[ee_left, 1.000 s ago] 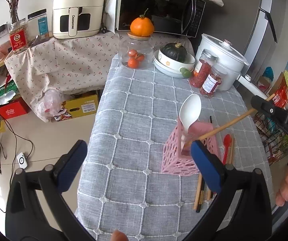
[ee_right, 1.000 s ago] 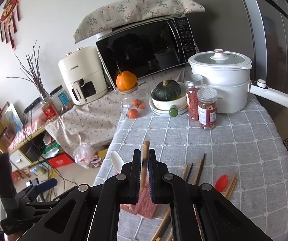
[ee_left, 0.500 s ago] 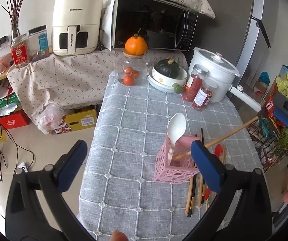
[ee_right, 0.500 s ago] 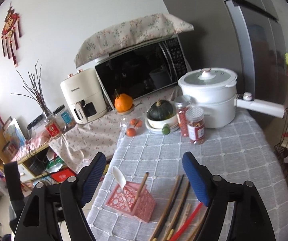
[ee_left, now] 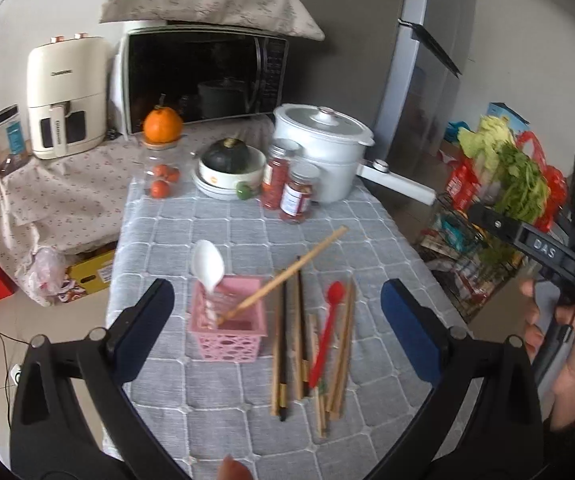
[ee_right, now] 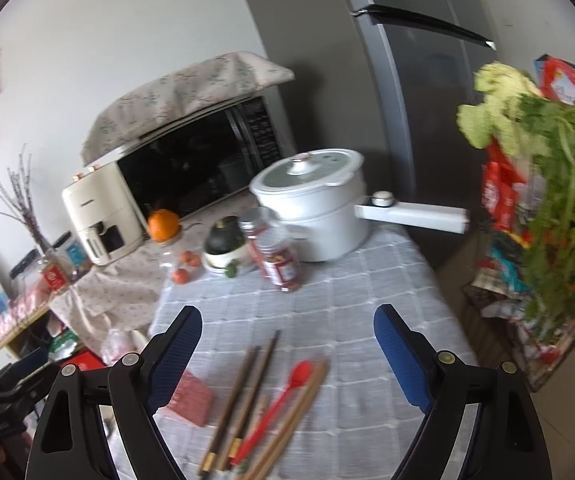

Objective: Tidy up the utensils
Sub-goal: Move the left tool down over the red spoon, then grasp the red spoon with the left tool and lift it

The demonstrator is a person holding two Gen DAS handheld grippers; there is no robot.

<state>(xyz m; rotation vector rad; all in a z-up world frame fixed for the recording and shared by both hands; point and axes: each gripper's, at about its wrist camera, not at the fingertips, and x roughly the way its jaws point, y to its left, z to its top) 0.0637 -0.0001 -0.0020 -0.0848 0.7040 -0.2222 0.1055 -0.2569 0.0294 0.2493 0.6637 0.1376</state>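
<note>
A pink perforated holder [ee_left: 229, 334] stands on the grey quilted tablecloth [ee_left: 215, 232]. A white spoon [ee_left: 207, 266] and one wooden chopstick [ee_left: 287, 272] lean in it. To its right lie several chopsticks [ee_left: 293, 344] and a red spoon [ee_left: 325, 330]. My left gripper [ee_left: 277, 328] is open and empty, above the table's near edge. My right gripper [ee_right: 287, 356] is open and empty, high above the chopsticks [ee_right: 243, 388] and red spoon [ee_right: 279, 404]; the holder [ee_right: 191, 398] sits behind its left finger.
At the table's far end stand a white pot [ee_left: 323, 152] with a long handle, two red jars [ee_left: 287, 188], a bowl with a squash [ee_left: 229, 164] and a jar topped by an orange [ee_left: 162, 152]. A rack of greens [ee_left: 503, 184] stands right of the table.
My right gripper opened, left the wooden chopstick leaning in the pink holder, and drew back up and to the right. My left gripper pulled back and higher, staying open.
</note>
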